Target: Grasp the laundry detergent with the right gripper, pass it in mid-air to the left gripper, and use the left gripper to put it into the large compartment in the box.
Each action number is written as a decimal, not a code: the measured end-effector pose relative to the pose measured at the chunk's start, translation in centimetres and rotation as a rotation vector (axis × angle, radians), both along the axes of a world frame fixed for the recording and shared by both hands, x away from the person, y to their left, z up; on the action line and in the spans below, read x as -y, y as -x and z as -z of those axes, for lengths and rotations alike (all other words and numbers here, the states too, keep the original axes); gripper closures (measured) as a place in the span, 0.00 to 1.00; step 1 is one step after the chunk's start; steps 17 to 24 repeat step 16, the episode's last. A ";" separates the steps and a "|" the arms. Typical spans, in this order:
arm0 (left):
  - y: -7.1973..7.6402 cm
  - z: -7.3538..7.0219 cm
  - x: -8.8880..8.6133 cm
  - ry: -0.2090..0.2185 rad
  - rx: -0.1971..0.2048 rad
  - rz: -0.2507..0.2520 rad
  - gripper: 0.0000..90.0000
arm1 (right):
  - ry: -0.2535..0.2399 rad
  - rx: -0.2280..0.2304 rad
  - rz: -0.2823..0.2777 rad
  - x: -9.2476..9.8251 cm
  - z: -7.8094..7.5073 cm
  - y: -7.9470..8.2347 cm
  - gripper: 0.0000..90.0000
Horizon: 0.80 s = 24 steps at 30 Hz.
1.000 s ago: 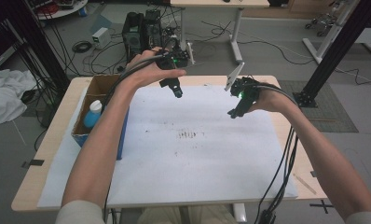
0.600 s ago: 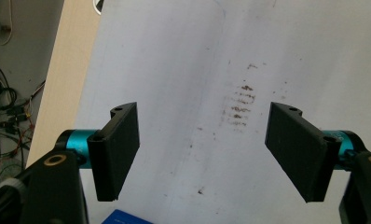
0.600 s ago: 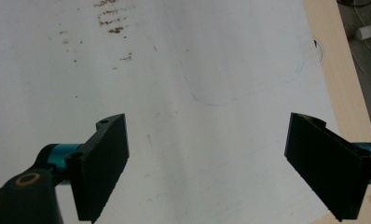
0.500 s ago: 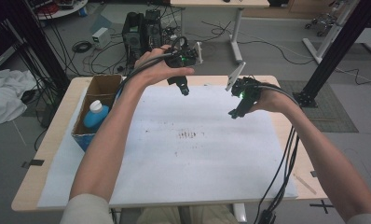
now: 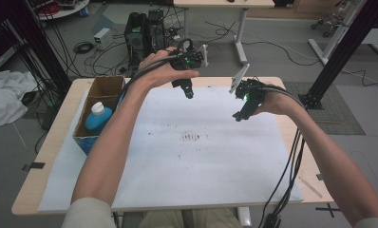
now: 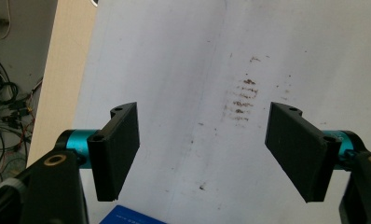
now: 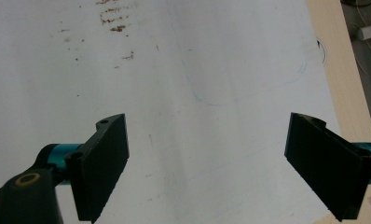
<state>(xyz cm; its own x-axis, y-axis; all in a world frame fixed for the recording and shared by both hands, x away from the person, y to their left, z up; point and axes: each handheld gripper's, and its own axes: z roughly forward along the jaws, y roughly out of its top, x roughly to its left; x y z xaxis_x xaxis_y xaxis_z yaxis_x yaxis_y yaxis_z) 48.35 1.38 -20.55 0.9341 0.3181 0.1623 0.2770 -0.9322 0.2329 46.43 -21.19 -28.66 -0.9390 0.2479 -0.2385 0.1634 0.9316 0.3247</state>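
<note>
Grippers hang above the white sheet (image 5: 196,161) with nothing in either one. In the left gripper view the left gripper (image 6: 203,151) has its jaws spread wide over bare paper, and in the right gripper view the right gripper (image 7: 206,161) stands just as wide, equally empty.

The nearest things to handle sit in the cardboard box (image 5: 93,97) at the left edge of the high view: a blue bottle (image 5: 98,118) with a white cap lies inside it, long axis running roughly toward the top of the frame. From the left gripper (image 5: 187,90), near top centre, the box lies to the left and somewhat lower in the frame; the right gripper (image 5: 241,113) is right of centre, well apart from it. The left hand is therefore the nearer one, and a reach for the bottle would likely fall to it.

Brown smudges (image 5: 191,137) mark the sheet's middle, between and below both grippers.
</note>
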 end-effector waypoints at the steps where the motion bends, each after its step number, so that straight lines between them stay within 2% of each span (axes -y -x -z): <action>1: 0.2 0.1 0.3 -0.007 -0.001 -0.003 0.29 | -0.004 -0.005 0.006 0.0 0.0 -0.1 0.14; 5: 0.0 0.0 0.0 0.001 0.000 0.000 0.29 | 0.004 0.000 0.001 0.0 0.0 0.1 0.14; 10: 0.3 0.1 0.5 -0.015 0.003 -0.003 0.29 | -0.004 0.003 0.005 0.1 -0.1 0.2 0.14; 24: 0.3 0.1 0.5 -0.016 0.003 -0.006 0.29 | -0.007 0.004 0.008 0.2 -0.2 0.2 0.14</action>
